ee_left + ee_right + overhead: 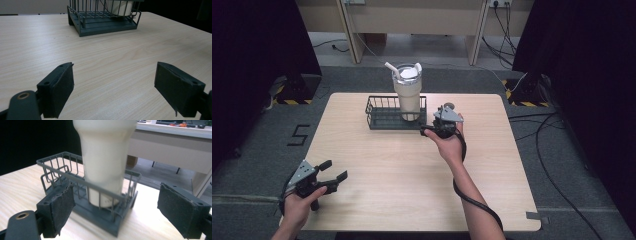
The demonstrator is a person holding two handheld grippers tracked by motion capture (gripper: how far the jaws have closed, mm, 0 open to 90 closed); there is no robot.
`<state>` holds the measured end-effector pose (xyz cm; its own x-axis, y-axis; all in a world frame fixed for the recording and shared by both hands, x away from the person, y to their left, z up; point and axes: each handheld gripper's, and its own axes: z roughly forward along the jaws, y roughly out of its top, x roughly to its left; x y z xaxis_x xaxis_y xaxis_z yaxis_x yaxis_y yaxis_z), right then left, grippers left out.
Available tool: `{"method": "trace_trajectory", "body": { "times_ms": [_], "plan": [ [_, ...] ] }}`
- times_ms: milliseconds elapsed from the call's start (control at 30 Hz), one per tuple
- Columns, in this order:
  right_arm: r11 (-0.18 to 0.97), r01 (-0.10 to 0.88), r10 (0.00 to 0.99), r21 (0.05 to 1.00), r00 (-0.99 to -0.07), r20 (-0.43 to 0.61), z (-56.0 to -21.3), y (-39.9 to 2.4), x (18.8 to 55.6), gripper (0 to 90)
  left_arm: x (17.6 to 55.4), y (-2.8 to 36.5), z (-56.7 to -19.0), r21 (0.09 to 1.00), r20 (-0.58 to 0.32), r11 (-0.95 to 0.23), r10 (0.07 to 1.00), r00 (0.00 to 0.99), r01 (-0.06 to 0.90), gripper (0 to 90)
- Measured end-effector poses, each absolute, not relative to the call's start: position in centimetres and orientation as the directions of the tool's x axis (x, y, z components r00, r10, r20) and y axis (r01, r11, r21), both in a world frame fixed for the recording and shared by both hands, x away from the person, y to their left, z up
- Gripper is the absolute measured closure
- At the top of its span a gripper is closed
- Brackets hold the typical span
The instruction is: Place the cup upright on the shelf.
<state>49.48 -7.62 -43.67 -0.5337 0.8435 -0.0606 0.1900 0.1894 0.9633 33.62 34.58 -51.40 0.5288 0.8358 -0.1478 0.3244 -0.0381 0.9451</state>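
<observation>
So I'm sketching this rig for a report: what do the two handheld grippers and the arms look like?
Both the left gripper and the right gripper are black, each topped by a grey three-cornered plate. Their two flat jaws carry dark, rough-looking pads, with a brass-coloured ring at the base. A thick black cable trails along the right forearm. Both forearms are bare, no sleeves.

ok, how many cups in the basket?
1. A cream tumbler with a lid and straw stands upright at the right end of the wire basket. The rest of the basket looks empty.

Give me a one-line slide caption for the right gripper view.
Open right gripper faces a tall cream tumbler standing in a dark wire basket on the light wooden table.
</observation>
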Motion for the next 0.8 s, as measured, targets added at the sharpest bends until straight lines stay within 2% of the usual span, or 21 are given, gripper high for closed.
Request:
{"method": "trace_trajectory", "body": {
  "times_ms": [567,800],
  "plan": [
    [0.198,0.202,0.862,0.959,-0.501,-0.072,-44.7,-13.0,43.9,14.7,33.6,34.7,-51.4,0.944,-0.141,-0.044,0.840,0.524,0.326,15.2],
    [0.187,0.222,0.879,0.957,-0.473,-0.062,-46.4,-15.9,38.9,14.8,33.6,34.7,-51.4,0.945,-0.141,-0.043,0.841,0.522,0.325,15.2]
  ]
}}
